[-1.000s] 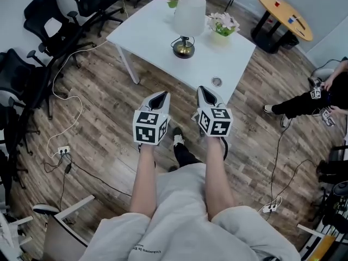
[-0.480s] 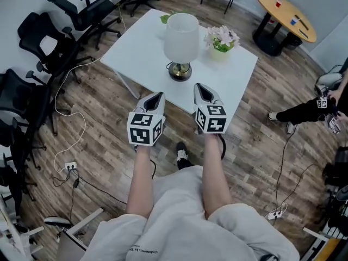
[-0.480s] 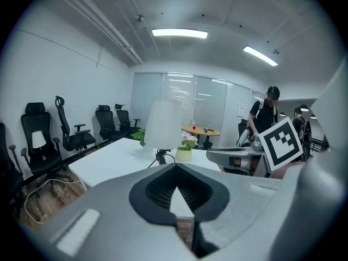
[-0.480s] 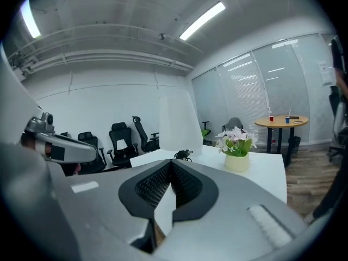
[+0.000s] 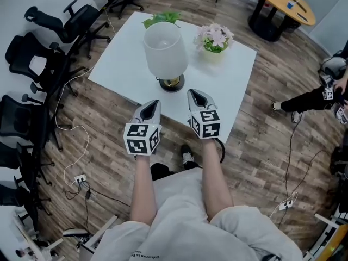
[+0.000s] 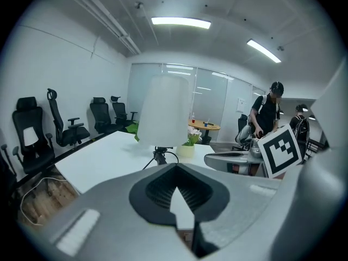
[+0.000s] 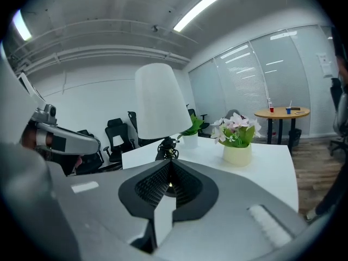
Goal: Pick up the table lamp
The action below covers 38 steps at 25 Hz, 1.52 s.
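The table lamp has a white shade and a brass base, and it stands upright on the white table near the front edge. My left gripper is shut and empty, just short of the table's edge, below and left of the lamp base. My right gripper is also shut and empty, over the table's front edge to the right of the base. Neither touches the lamp. The left gripper view shows the lamp ahead beyond the left gripper. In the right gripper view the lamp rises past the right gripper.
A pot of pink flowers and a green plant stand behind the lamp. Black office chairs crowd the left, with cables on the wood floor. A round wooden table and a seated person are at the right.
The view has closed in on the table. Both grippers have moved forward from over the floor to the table's front edge, close to the lamp base, still shut.
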Motion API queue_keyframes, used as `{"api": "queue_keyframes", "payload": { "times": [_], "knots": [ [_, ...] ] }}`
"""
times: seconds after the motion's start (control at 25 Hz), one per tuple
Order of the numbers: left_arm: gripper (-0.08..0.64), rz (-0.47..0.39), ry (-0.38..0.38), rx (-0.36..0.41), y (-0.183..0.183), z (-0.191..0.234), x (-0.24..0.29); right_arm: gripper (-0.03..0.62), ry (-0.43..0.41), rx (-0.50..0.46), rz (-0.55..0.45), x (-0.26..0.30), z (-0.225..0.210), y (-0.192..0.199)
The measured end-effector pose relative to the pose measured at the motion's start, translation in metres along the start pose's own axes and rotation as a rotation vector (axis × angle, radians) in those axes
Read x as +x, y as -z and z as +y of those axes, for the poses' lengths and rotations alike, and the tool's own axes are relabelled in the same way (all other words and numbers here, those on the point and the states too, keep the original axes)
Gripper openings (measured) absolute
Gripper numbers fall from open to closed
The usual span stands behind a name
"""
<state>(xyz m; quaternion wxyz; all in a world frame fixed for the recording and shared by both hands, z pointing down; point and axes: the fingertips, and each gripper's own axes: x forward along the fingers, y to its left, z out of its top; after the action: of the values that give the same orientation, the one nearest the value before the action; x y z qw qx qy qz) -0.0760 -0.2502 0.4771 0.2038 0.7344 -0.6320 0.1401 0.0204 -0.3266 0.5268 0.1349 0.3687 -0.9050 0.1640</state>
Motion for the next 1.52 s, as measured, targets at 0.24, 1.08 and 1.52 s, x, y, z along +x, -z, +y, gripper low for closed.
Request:
{"api": "queue_keyframes", "payload": {
  "times": [0.24,1.08,1.52],
  "knots": [
    [0.002,0.000,0.047,-0.003,-0.003,0.014,0.016,0.026,0.063,0.005,0.003,0.012,-0.015,0.002],
    [0.002,0.032,0.389,0.144,-0.012,0.126,-0.004,0.026,0.541,0.232,-0.076,0.015,0.051,0.022],
    [0.002,0.052,0.599,0.118,0.004,0.106,-0.012,0.058,0.549,0.179,-0.048,0.058,0.105,0.025]
  ]
}}
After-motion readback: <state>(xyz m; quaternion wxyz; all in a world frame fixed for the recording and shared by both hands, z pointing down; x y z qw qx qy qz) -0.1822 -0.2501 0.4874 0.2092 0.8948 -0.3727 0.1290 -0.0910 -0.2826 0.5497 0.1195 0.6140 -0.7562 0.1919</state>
